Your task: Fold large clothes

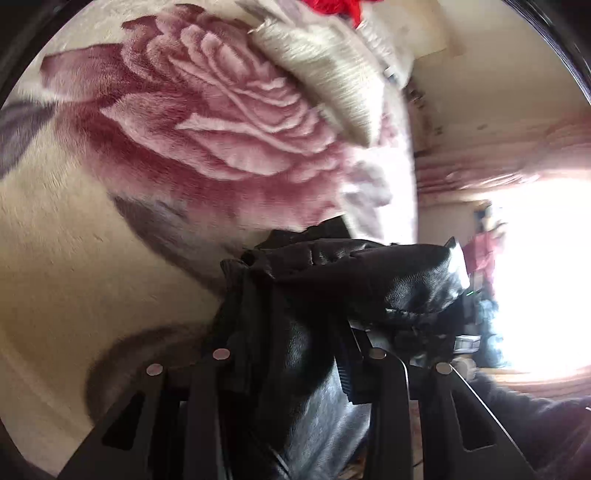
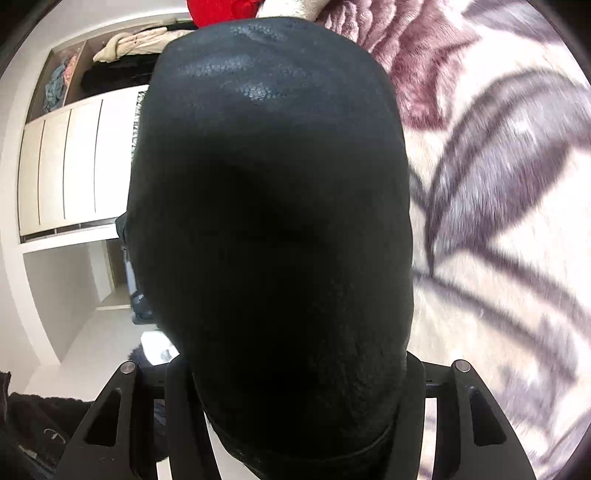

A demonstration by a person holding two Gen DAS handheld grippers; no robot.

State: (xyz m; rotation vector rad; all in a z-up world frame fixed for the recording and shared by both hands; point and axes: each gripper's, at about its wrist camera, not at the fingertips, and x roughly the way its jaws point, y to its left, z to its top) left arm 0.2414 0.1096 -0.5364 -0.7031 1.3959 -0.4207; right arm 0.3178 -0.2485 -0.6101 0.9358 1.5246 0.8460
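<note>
A black leather garment (image 1: 369, 273) is bunched between the fingers of my left gripper (image 1: 299, 332), which is shut on it above the bed. Its folds drape over the fingertips and hide them. In the right wrist view the same black garment (image 2: 269, 184) fills the middle as a thick rounded bundle. My right gripper (image 2: 291, 354) is shut on it, with a finger (image 2: 177, 398) pressed against each side. The bundle hides the right fingertips and most of what lies ahead.
A plush cream blanket with a large pink rose (image 1: 207, 122) and grey leaves (image 2: 498, 166) covers the bed below. A beige ribbed cloth (image 1: 325, 70) and a red cloth (image 1: 340, 9) lie at the far end. A white wardrobe (image 2: 70, 166) stands at left; a bright window (image 1: 546, 273) glares at right.
</note>
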